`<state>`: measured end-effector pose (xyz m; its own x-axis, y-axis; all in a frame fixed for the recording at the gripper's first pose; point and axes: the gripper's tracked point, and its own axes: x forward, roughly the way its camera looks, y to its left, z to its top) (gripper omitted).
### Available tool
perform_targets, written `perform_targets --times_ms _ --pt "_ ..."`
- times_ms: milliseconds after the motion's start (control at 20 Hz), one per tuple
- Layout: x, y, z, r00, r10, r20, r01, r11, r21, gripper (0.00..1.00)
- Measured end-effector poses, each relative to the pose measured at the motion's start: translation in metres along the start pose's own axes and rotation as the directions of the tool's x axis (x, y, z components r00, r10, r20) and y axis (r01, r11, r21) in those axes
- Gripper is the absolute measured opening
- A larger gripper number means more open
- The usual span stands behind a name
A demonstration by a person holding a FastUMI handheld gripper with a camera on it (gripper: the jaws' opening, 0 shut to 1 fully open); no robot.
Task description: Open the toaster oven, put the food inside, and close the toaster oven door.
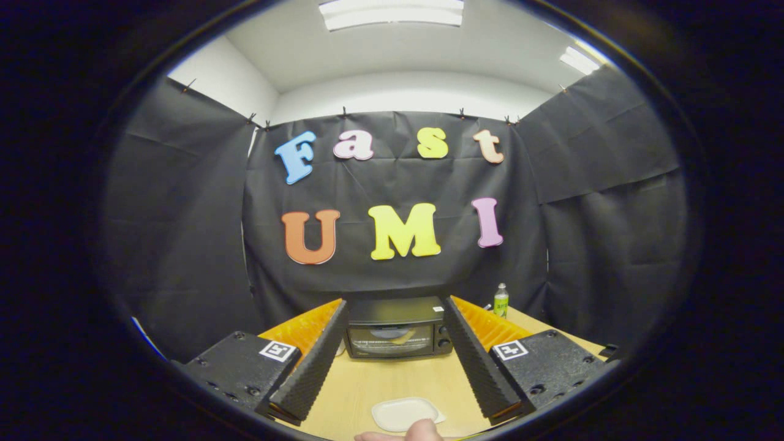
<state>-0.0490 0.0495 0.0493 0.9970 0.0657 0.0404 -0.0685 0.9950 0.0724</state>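
A black toaster oven (397, 327) stands on the wooden table (392, 380) against the back wall, its glass door shut. Through the glass a pale piece of food (403, 338) shows inside. My gripper (396, 318) is open, its two ribbed black fingers (318, 361) spread wide on either side of the oven, well short of it. A white plate (404, 413) lies on the table between the fingers, closer to me, and it looks bare.
A small green bottle (501, 300) stands to the right of the oven near the back wall. A person's fingertip (422, 432) pokes in just below the plate. Black cloth walls close in the table on three sides.
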Motion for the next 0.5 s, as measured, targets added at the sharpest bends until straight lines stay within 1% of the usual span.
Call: perform_targets --times_ms 150,350,500 --pt "0.002 -0.007 -0.002 1.000 -0.031 -0.005 0.031 0.999 -0.016 1.00" --pt "0.008 0.003 -0.008 0.999 -0.026 -0.020 0.025 0.999 -0.040 1.00" --pt "0.012 0.009 -0.009 1.000 -0.013 -0.025 0.013 0.999 -0.034 1.00"
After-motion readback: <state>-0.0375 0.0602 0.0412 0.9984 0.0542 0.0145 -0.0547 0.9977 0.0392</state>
